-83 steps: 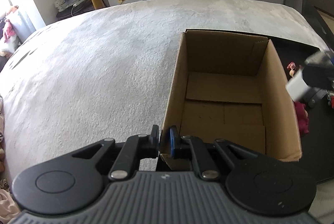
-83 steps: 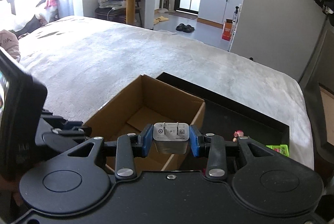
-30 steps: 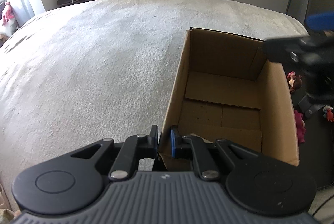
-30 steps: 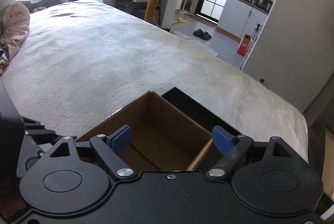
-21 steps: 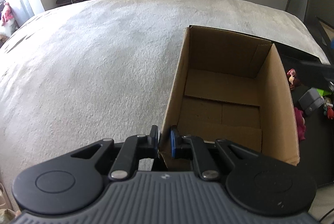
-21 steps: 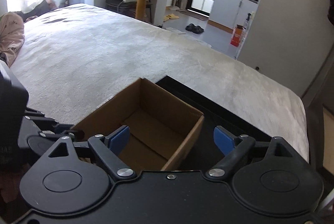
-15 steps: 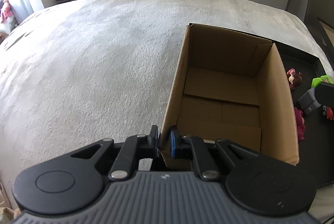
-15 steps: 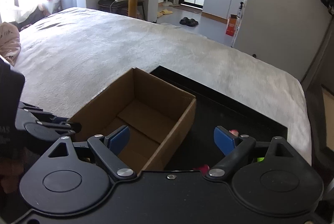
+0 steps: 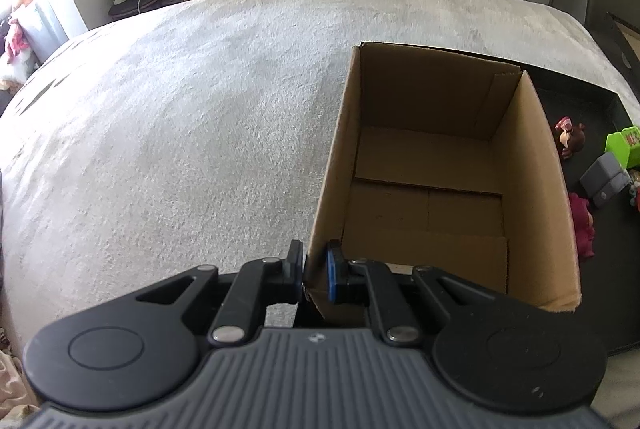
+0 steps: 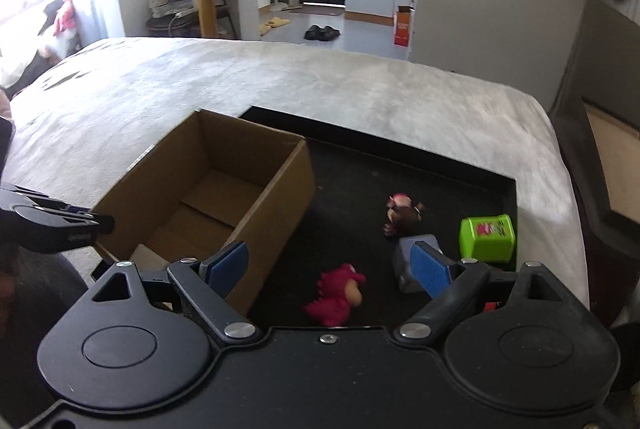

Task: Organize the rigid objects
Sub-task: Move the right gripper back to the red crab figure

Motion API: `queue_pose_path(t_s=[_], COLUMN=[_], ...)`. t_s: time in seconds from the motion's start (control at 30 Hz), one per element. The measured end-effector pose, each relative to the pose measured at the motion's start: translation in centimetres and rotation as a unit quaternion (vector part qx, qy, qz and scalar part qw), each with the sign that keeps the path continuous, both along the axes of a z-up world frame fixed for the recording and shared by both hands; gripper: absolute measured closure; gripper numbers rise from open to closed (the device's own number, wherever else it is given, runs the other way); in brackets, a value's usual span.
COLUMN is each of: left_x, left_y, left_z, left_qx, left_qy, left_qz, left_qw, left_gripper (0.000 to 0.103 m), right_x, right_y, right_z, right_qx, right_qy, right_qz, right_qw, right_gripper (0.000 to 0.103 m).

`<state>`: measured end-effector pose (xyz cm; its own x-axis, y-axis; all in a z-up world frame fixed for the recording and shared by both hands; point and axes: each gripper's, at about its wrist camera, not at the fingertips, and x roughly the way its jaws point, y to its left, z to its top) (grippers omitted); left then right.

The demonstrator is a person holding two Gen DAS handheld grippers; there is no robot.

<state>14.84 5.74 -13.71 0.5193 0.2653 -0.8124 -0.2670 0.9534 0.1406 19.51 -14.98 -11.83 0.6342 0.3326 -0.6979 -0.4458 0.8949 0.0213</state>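
Left gripper (image 9: 314, 271) clamped on the near-left corner wall of the open cardboard box (image 9: 524, 165), one finger outside and one inside, so steadying it on the pale carpeted surface (image 9: 180, 133); in the right wrist view the same gripper shows at about 9 o'clock, at the box's near corner. Right gripper (image 10: 332, 269) held above the black tray (image 10: 452, 169) with jaws spread wide and nothing between them. The box floor looks bare in both views, though its near end is hidden by the wall and the gripper body. Rigid objects lie loose on the tray, to the right of the box: a magenta dinosaur figure (image 10: 338, 299) at roughly 6 o'clock in the right view, just below the gap between the fingers; a grey block (image 10: 408, 261) beside the right finger at about 4 o'clock; a brown figurine (image 10: 404, 215) beyond it; a green cube (image 10: 486, 239) at 3 o'clock. Step in hand, as judged — selection and approach of an item for transfer into the box. The next move probably calls for lowering the open right gripper over the nearest piece, likely the dinosaur or the grey block, centring it between the fingers and closing — then a lift over the box wall, with the left grip kept firm so the box does not slide
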Motion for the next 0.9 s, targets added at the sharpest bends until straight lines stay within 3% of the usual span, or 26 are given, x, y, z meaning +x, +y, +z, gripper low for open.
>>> queue_pose_path(t_s=[0.63,0.8,0.9], left_x=[0.3,0.5,0.5], left_y=[-1.3,-1.7,-2.0], left_z=[0.0,-0.1,-0.1], left_qx=[0.038,0.054,0.062], left_qy=[0.004,0.009,0.009], left_qz=[-0.003,-0.004,-0.006], left_qw=[0.9993,0.9985,0.9980], left_gripper=[0.092,0.091,0.091], right_x=[1.4,2.5,3.4], right_y=[-6.4,-7.5,-8.1], right_z=[-4.4,-5.5,-6.4], right_qx=[0.007,-0.007,0.000], right_qy=[-0.006,-0.025,-0.018], right_qz=[-0.088,-0.119,-0.129], right_qw=[0.996,0.993,0.991], right_gripper=[0.016,0.021,0.030])
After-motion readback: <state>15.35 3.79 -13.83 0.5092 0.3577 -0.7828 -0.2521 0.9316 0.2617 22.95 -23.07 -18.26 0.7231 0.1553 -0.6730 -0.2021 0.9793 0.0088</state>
